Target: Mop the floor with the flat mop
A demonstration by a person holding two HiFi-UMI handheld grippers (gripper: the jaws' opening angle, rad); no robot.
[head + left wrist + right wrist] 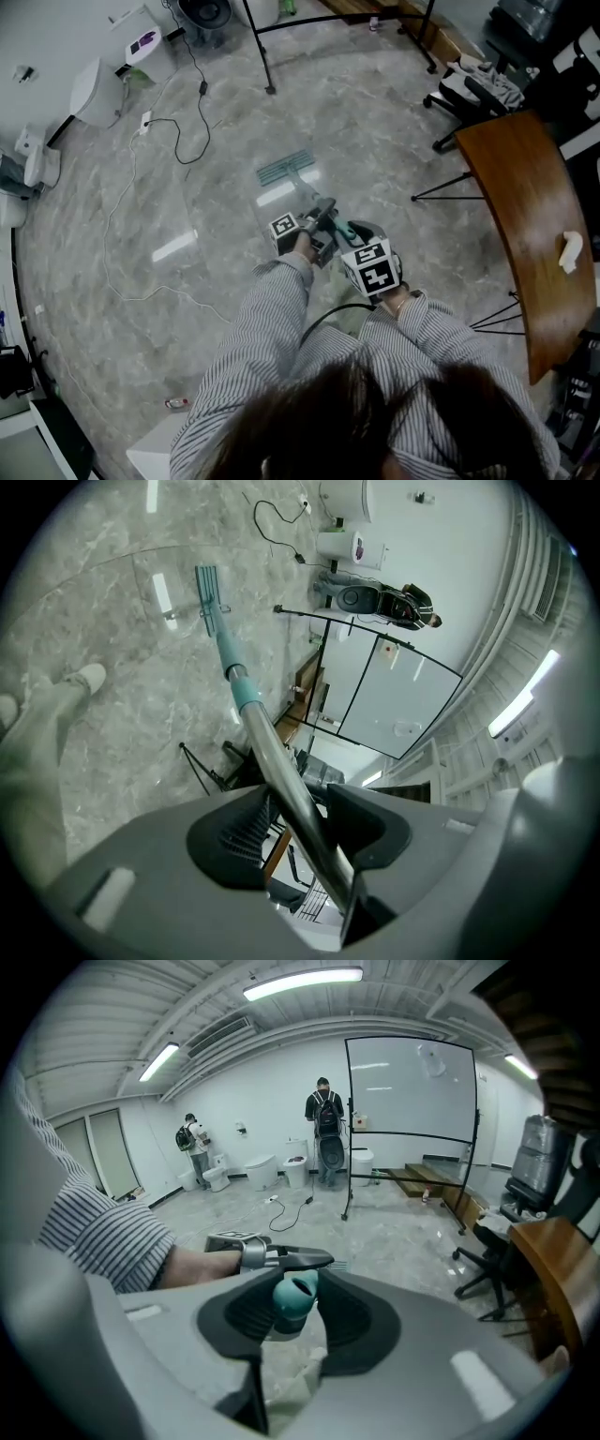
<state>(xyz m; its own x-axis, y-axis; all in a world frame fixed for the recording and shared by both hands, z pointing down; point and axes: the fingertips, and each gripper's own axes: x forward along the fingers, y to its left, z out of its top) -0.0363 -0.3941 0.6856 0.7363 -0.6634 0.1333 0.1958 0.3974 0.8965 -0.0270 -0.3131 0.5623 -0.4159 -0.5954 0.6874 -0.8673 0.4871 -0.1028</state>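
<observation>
Gripping the flat mop (246, 696), we hold our left gripper (302, 825) shut round its stiff, probably slippery metal pole and our right gripper (292, 1309) round the teal top end. The head lies flat on the floor (394, 141), well away from its edges.

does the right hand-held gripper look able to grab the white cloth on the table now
Probably not: right hand-held gripper is shut on the mop's teal handle end; white cloth lies aside.
</observation>
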